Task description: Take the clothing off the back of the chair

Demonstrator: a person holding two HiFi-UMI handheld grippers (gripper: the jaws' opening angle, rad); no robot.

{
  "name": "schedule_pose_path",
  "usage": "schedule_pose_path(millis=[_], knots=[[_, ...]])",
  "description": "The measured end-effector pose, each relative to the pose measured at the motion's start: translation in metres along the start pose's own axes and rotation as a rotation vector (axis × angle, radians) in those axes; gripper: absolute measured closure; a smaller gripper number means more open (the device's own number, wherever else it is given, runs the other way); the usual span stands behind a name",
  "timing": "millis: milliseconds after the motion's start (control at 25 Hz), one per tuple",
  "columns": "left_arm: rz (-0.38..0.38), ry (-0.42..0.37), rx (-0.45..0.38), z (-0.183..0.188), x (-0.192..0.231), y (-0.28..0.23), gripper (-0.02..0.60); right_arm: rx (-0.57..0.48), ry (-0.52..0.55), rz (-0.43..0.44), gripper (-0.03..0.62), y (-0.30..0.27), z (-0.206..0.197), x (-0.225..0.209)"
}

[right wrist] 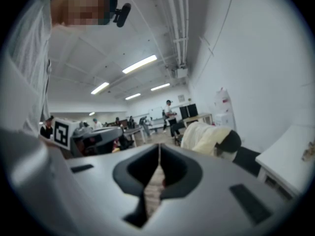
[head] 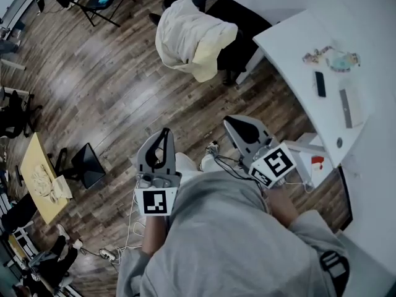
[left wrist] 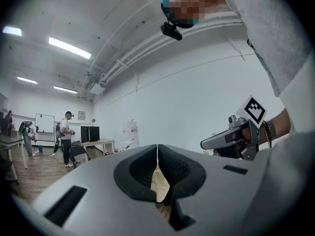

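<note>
A cream and pale yellow garment (head: 192,37) hangs over the back of a black chair (head: 238,30) beside the white desk, well ahead of both grippers. In the right gripper view the garment (right wrist: 204,137) shows to the right of the jaws, draped on the dark chair (right wrist: 231,144). My left gripper (head: 165,132) is shut and empty, held over the wooden floor. My right gripper (head: 230,121) is shut and empty too, a little nearer the chair. The left gripper view looks along its closed jaws (left wrist: 157,146) with the right gripper (left wrist: 231,139) off to its right.
A white desk (head: 297,54) curves along the right, with a phone (head: 320,83) and small items on it. A yellow table (head: 37,178) and a black stool (head: 86,164) stand at the left, cables (head: 124,240) lie on the floor, and people (left wrist: 65,136) stand in the far room.
</note>
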State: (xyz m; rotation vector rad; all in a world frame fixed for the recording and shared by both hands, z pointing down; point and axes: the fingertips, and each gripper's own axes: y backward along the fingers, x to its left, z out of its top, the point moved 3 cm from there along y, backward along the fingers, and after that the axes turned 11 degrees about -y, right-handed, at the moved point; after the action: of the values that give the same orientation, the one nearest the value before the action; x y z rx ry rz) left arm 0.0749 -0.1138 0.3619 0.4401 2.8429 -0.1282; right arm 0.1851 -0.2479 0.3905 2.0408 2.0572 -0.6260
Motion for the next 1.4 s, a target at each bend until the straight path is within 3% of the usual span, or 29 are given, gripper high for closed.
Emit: schedule_pose_path(millis=[240,520,720,880,960,1080,1400], knots=[[0.009,-0.012,0.024,-0.012,0.006,-0.015,0.546,-0.031,-0.035,-0.007,0.559,-0.004,0.007,-0.008],[-0.016,0.040,0.081,-0.048,0.018,-0.043,0.545,0.037,-0.027,-0.031,0.559,-0.016,-0.004,-0.011],[-0.112,0.018,0.102,-0.074,0.029,-0.078,0.491,0.041,-0.043,-0.124,0.559,-0.032,0.004,-0.028],[-0.183,-0.023,0.068,-0.078,0.047,-0.107,0.491,0.033,-0.065,-0.161,0.559,-0.062,0.016,-0.034],[-0.209,-0.008,0.059,-0.083,0.055,-0.117,0.489,0.039,-0.047,-0.170,0.559,-0.079,0.020,-0.030],[-0.245,0.012,0.067,-0.095,0.069,-0.131,0.485,0.034,-0.033,-0.181,0.559,-0.103,0.027,-0.026],[-0.394,-0.044,0.099,-0.128,0.080,-0.171,0.459,0.028,-0.072,-0.289,0.559,-0.124,0.026,-0.039]])
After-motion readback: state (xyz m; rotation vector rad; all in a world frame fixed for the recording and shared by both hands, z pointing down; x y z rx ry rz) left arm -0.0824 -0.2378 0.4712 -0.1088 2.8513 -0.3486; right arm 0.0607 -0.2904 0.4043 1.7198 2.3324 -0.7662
